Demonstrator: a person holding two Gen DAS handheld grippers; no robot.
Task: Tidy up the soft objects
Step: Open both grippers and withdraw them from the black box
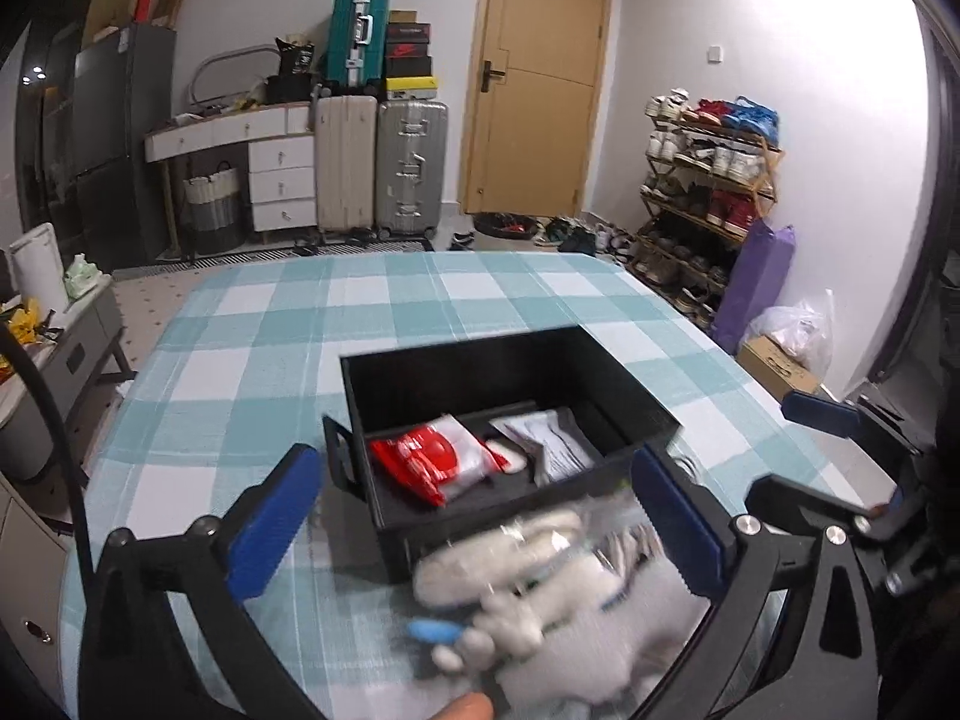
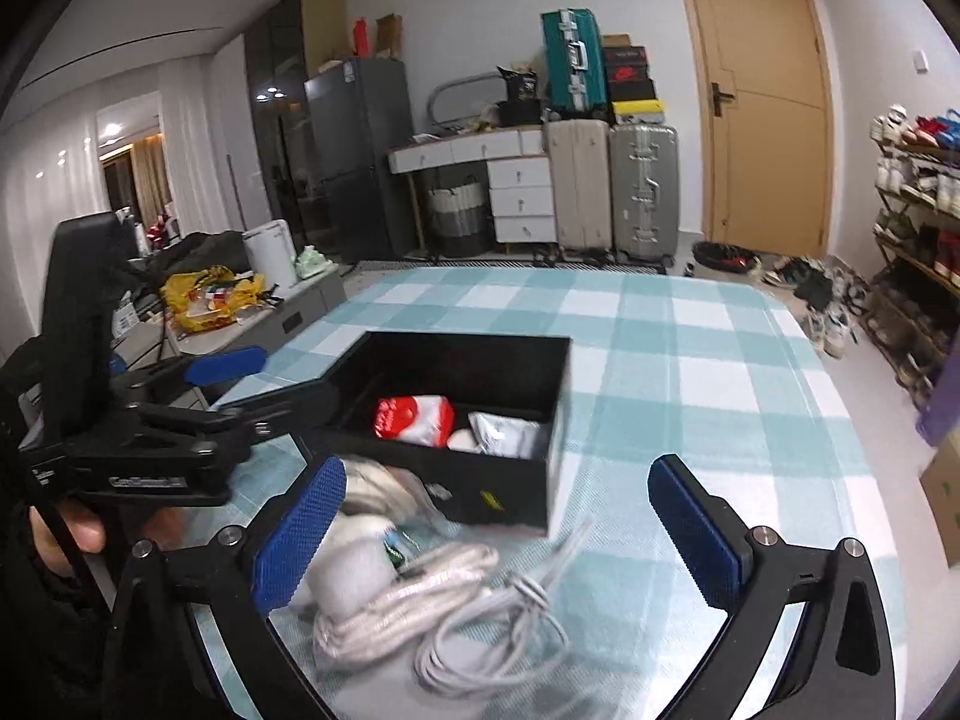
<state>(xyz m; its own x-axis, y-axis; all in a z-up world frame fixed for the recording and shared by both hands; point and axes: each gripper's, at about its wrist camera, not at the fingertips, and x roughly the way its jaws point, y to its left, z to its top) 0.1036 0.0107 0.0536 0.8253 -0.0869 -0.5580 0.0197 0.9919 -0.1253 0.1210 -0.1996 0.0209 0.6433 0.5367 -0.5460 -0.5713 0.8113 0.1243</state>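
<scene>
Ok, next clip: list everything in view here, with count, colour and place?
box: one, black, open, mid-table
red packet: one, red and white, box's left compartment
grey packet: one, grey-white, box's right compartment
cables: white bundle, partly bagged, table in front of box
tablecloth: one, teal-white check
suitcases: three; teal, beige, silver; back wall
door: one, tan
shoe rack: one, right wall
left gripper: blue pads, open, over cables
right gripper: blue pads, open, over cables

- White soft bundle [image 1: 540, 588]: motion-blurred in the left wrist view; its make-up cannot be told.
- Black box [image 2: 498, 480]: near wall hides part of the red-and-white packet [image 2: 414, 417].
- Label [image 2: 493, 501] on the box front: too blurred to read.
</scene>
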